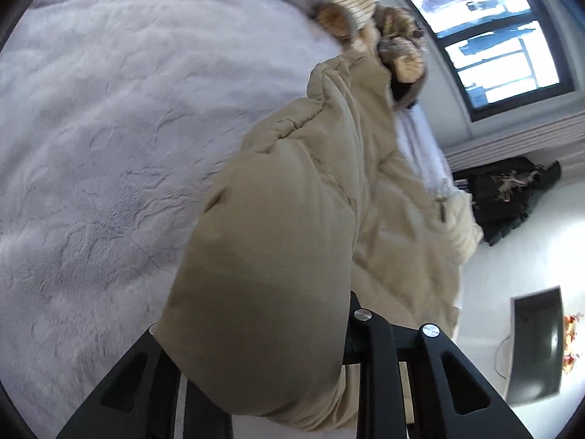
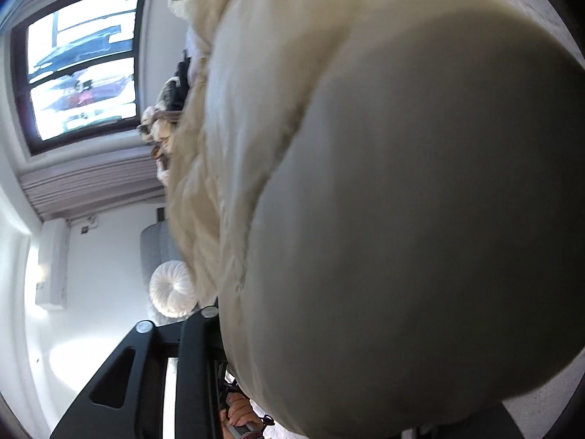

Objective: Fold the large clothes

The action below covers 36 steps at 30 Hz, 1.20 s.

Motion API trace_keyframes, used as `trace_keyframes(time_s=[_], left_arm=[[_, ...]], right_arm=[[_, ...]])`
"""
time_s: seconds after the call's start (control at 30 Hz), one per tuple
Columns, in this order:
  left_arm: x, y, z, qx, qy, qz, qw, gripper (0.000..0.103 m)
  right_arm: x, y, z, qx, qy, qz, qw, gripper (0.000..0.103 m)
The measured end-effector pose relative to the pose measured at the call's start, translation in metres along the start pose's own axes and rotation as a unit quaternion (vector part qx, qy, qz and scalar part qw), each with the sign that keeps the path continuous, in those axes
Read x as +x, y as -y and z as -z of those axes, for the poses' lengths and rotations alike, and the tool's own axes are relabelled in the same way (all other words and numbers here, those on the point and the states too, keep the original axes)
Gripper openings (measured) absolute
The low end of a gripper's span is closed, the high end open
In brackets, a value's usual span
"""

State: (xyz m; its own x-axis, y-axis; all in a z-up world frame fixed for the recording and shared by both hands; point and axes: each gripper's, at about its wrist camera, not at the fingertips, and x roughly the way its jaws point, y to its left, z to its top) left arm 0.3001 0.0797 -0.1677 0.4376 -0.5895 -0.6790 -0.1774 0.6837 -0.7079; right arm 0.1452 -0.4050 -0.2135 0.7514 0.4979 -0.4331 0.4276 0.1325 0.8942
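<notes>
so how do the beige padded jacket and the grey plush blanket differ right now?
The beige padded jacket is smooth, quilted and puffy; the grey plush blanket is fuzzy with an embossed pattern. The jacket is bunched up, with both the left gripper and the right gripper clamped on it; the blanket lies spread flat, untouched by either. Both are large, soft textiles.

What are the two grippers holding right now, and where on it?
Both grip the beige puffer jacket: the left gripper and right gripper each pinch a padded fold; which part cannot be told.
</notes>
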Motion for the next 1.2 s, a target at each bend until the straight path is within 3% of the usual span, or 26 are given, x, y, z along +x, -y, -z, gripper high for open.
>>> trace_keyframes(time_s=[0.3,0.6,0.73,0.87,1.03,1.2], left_arm=[[-0.063,0.004,0.022,0.052,-0.015,0.04,0.9977,0.028],[-0.159,-0.049,0.084,0.075,-0.066,0.045,0.9939,0.028],[-0.194,-0.082,0.113,0.082,-0.091,0.027,0.9921,0.028],[-0.208,-0.114,0.138,0.086,-0.118,-0.009,0.9892,0.028],[-0.21,-0.131,0.152,0.091,-0.141,-0.047,0.9848,0.032],[-0.227,-0.117,0.152,0.13,-0.156,-0.063,0.9771,0.032]], right_arm=[[-0.032,-0.017,0.035,-0.044,0.003,-0.018,0.999,0.031],[-0.083,0.001,0.136,-0.032,0.008,0.002,0.999,0.031],[-0.103,0.023,0.189,-0.006,0.012,0.013,1.0,0.031],[-0.11,0.044,0.221,0.004,0.016,0.041,0.999,0.031],[-0.109,0.057,0.217,0.015,0.021,0.076,0.997,0.04],[-0.108,0.029,0.218,-0.012,0.011,0.134,0.991,0.054]])
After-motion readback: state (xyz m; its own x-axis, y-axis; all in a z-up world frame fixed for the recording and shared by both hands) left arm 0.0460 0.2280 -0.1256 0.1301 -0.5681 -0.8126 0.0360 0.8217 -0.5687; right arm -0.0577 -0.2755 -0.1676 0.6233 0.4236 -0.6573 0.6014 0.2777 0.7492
